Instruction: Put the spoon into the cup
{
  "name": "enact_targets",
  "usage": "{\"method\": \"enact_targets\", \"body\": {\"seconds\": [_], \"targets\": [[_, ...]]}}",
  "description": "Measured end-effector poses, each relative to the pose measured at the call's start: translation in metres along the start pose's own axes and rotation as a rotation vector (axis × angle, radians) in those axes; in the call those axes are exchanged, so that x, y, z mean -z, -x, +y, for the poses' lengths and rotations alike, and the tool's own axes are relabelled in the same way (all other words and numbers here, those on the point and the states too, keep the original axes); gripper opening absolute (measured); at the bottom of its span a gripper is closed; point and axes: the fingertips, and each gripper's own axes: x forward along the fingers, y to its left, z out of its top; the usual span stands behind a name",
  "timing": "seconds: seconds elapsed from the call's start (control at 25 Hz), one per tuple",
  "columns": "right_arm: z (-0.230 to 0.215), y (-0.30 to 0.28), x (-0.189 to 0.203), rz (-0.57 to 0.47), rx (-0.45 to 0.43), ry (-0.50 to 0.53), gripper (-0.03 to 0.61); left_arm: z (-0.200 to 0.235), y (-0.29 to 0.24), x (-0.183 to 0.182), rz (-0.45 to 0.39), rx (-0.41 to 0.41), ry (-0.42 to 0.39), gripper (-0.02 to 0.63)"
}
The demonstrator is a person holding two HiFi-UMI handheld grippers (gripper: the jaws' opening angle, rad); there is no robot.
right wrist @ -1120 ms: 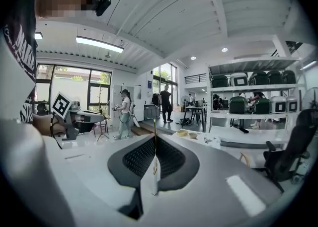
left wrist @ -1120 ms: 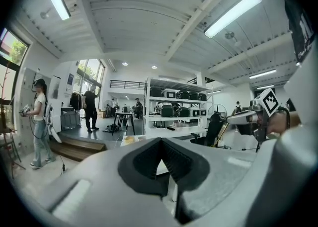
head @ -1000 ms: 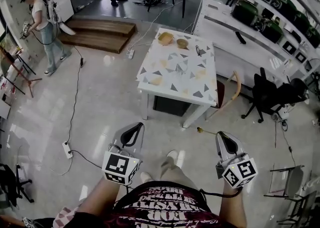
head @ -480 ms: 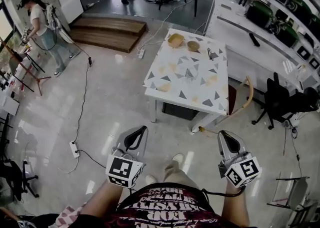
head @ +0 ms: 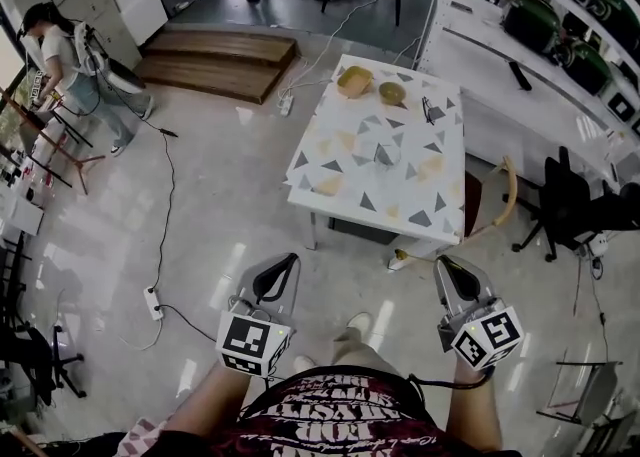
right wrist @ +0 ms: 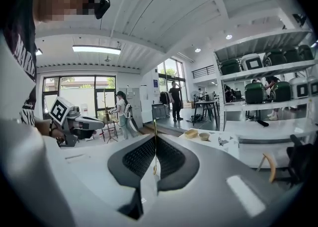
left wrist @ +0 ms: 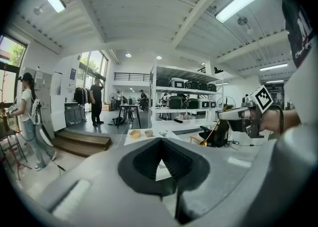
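Observation:
My right gripper (head: 441, 264) is shut on the thin handle of a gold spoon (head: 401, 257), whose bowl sticks out to the left above the floor. In the right gripper view the spoon (right wrist: 154, 144) stands upright between the closed jaws of that gripper (right wrist: 155, 140). My left gripper (head: 289, 261) is shut with nothing in it; its jaws (left wrist: 160, 144) meet at the tip. A clear cup (head: 387, 154) stands near the middle of the white patterned table (head: 340, 195), well ahead of both grippers. From the left gripper view I see the right gripper (left wrist: 237, 114) holding the spoon (left wrist: 213, 133).
Two tan bowls (head: 354, 80) (head: 392, 92) and a small dark item (head: 427, 110) sit at the table's far end. A chair with a curved wooden back (head: 503, 200) stands right of the table, shelving (head: 540, 55) beyond. A power strip and cable (head: 155, 303) lie on the floor left.
The table has shifted nearer and to the right in the head view as the person walks toward it. Both grippers keep their pose, the spoon still held in the right one.

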Motion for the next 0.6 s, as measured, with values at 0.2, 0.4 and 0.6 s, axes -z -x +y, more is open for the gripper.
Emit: {"method": "enact_targets", "body": {"seconds": [0.2,0.4,0.6], "targets": [[-0.023,-0.007,-0.001,0.012,0.012,-0.018,0.034,0.001,-0.033,-0.001,0.02,0.019,-0.001,0.001],[-0.046,-0.01,-0.008,-0.003,0.021,-0.031,0.034,-0.004,-0.055,-0.011,0.025,0.029,-0.01,0.001],[-0.073,-0.012,-0.013,-0.014,0.015,-0.045,0.034,-0.008,-0.079,-0.025,0.03,0.024,-0.019,0.001]]}}
